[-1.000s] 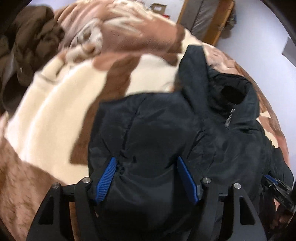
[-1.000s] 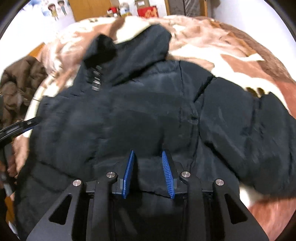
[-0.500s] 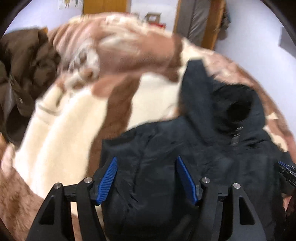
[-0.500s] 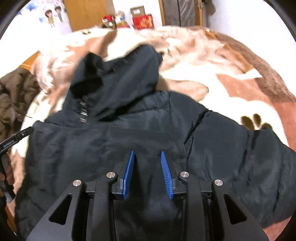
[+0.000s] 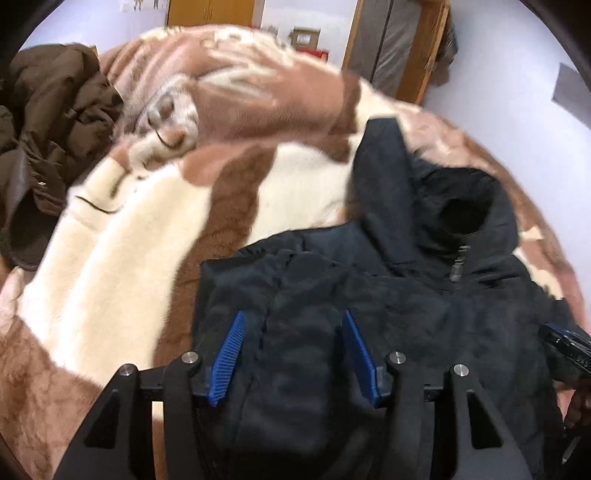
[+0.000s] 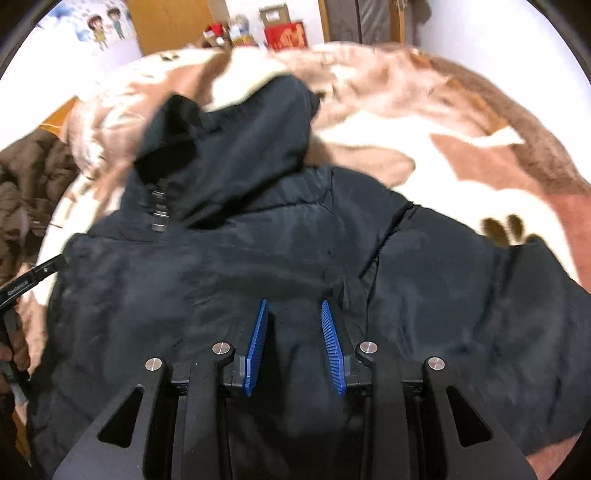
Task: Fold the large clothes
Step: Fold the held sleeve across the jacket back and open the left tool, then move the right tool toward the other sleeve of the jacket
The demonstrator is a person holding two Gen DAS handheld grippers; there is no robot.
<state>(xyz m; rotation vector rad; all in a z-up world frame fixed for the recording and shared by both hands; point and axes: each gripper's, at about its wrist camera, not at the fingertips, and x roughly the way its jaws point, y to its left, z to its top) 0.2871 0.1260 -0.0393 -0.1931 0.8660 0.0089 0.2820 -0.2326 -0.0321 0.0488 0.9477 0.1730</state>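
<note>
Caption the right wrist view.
Right gripper fingers pinch black hooded jacket spread on brown-and-cream blanket.

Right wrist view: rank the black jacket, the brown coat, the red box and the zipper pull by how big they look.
1. black jacket
2. brown coat, partly cut off
3. red box, far away, so its true size is unsure
4. zipper pull

My black puffy hooded jacket: smooth, faintly shiny woven cloth, metal zip pull | brown-and-cream plush blanket: deep, fuzzy pile | my left gripper's blue ribbed pads: matt plastic, silver metal pins
</note>
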